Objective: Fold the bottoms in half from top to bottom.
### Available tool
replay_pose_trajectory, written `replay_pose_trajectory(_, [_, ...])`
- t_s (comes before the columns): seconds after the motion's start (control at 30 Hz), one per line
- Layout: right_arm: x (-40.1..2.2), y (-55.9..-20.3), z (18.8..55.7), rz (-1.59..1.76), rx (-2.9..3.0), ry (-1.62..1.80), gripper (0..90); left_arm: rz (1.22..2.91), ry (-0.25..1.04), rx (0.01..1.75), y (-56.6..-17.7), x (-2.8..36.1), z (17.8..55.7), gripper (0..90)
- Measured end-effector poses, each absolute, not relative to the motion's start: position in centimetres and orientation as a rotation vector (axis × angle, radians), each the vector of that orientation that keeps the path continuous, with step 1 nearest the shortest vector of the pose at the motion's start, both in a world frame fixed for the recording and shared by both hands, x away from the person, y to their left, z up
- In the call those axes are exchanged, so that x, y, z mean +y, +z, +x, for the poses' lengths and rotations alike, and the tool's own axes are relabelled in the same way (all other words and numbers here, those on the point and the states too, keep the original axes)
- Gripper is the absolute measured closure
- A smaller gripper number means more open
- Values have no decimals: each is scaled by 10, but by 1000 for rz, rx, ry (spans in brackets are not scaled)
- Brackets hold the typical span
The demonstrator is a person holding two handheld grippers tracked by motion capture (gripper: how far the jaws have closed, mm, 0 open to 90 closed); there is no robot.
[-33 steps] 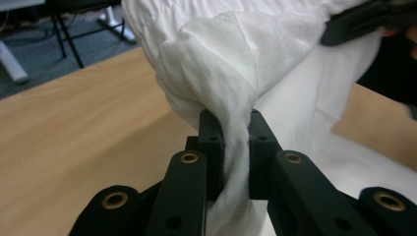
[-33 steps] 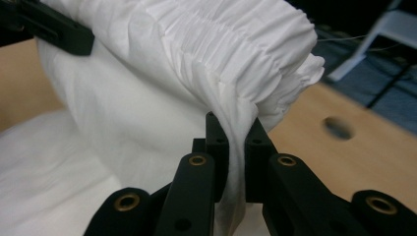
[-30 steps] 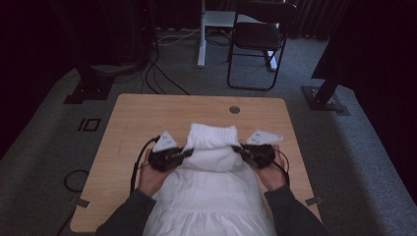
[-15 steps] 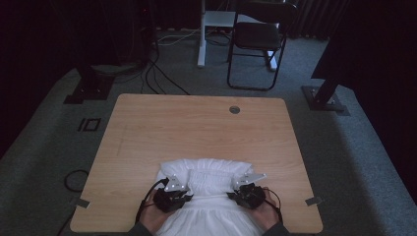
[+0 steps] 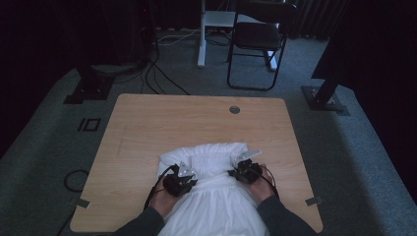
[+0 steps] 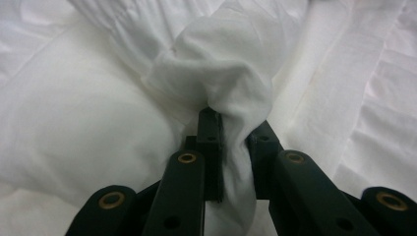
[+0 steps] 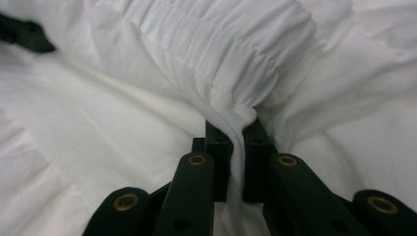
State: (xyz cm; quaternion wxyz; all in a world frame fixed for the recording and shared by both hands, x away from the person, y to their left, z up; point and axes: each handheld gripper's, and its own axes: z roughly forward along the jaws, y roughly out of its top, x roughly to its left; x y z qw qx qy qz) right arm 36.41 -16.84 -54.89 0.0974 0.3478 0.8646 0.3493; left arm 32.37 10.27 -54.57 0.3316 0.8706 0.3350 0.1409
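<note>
Grippers counted: two, the left gripper (image 5: 181, 180) and the right gripper (image 5: 244, 170), one in each hand.
Garments counted: one white garment (image 5: 212, 196).
Other items: one wooden table (image 5: 147, 128); one black chair (image 5: 257, 39) on the floor beyond it.
Left gripper state: jaws were clamped on a bunched fold of the garment (image 6: 216, 73), cloth pinched between them.
Right gripper state: jaws were nearly together, nipping a thin fold below the gathered band (image 7: 231, 44).
Garment location: lay at the table's near edge, between both hands, its lower part running off toward the person.
Garment appearance: plain white, creased, with a shirred band across the top and looser cloth below.
</note>
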Motion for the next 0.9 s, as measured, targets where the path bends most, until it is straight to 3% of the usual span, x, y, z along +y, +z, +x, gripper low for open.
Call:
replay_pose_trajectory(0.5, [-148,-541,445,1119,2483,897,845,2326,500,912,-539,99,437,805])
replay_pose_trajectory(0.7, [-145,-539,477,1237,2412,869,845,2302,520,992,-538,92,460,806])
replay_pose_trajectory(0.9, [-144,-537,478,1234,2411,862,851,2275,490,1011,-537,96,457,811])
